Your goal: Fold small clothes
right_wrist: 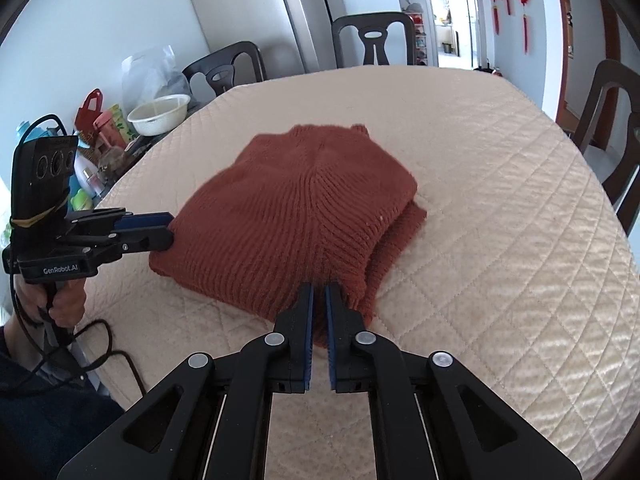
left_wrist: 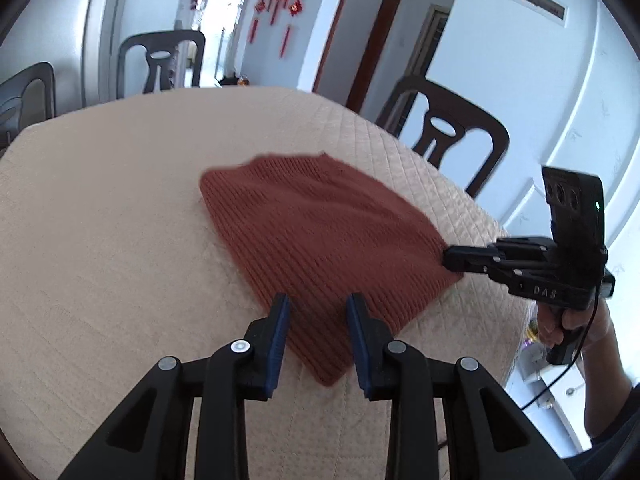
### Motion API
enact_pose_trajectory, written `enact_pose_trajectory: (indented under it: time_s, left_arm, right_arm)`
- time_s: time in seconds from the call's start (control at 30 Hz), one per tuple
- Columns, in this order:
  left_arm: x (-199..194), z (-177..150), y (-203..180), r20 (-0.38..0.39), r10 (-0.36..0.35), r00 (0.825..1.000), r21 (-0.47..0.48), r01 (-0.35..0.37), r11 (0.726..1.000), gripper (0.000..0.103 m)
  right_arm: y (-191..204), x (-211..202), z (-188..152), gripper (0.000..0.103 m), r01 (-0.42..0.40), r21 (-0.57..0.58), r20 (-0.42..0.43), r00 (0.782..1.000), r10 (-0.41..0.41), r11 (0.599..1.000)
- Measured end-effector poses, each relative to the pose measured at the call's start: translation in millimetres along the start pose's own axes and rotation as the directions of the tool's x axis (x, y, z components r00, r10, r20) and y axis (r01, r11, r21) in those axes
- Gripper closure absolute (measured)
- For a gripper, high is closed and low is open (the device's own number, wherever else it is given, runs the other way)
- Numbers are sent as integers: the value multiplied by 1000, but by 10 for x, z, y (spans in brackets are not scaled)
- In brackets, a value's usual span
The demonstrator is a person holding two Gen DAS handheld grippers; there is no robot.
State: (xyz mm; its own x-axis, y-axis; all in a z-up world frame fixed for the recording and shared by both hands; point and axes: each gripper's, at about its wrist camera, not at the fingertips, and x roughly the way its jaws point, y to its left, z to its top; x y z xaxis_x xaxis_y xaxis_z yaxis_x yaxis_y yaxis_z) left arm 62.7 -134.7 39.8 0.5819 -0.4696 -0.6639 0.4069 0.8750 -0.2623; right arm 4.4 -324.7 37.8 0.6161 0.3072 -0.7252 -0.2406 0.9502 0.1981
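A rust-brown ribbed knit garment (left_wrist: 316, 236) lies folded on the beige quilted table cover (left_wrist: 120, 220). My left gripper (left_wrist: 318, 300) is open, its blue-padded fingers straddling the garment's near corner. In the right wrist view the garment (right_wrist: 296, 216) is a thick folded bundle, and my right gripper (right_wrist: 319, 292) is shut on its near edge, lifting the knit slightly. The right gripper shows in the left wrist view (left_wrist: 450, 258) at the garment's right corner. The left gripper shows in the right wrist view (right_wrist: 170, 228) at the garment's left edge.
Dark chairs stand around the table (left_wrist: 444, 136) (right_wrist: 374, 40) (right_wrist: 612, 120). A side counter at the left holds a white bowl (right_wrist: 158, 114), bottles and bags. A black cable (right_wrist: 120, 352) hangs near the table's front edge.
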Motion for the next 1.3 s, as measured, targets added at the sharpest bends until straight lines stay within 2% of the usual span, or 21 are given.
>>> enact_pose_trajectory:
  time_s: [0.13,0.2,0.27,0.53,0.7,0.8,0.9,1.2,1.3]
  left_arm:
    - [20,175,79,44,43,998,-50,-41,998,71]
    - [130,191,80,27,74,997,-53,-73,996,71]
    - [278,157,59,-22,92,995,-47,-93,995,71]
    - [212,233,-59,19,144,989,-19,-143,989,71]
    - [281,279,-56,7,155,988,-22,-155,988,71]
    - [341,264,-56,-7,158,987,-20,-158,987,71]
    - [343,265,-69,-4,161,987,-16,-161,987,71]
    - [303,318,18,16,159,987,-55,-158,986,71]
    - [390,338,82,0,149,989,-62,-149,987,71]
  right_arm:
    - [-55,23,161,91,-15,63,70,998,10,998]
    - [-123,157,183,91,-14,104,47,999,9,995]
    - [-187,272,161,91,-12,132,16,1000,10,991]
    - [-248,150,251,91,-37,183,68,997,24,982]
    - [-263,197,297,91,-52,198,88,995,35,979]
    - [-309,332,260,91,-24,215,43,999,15,976]
    - [-363,332,228,91,-46,244,54,998,33,969]
    - [-372,240,299,91,-45,256,90,996,23,966]
    - [-413,381,313,91,-18,263,46,999,6,965]
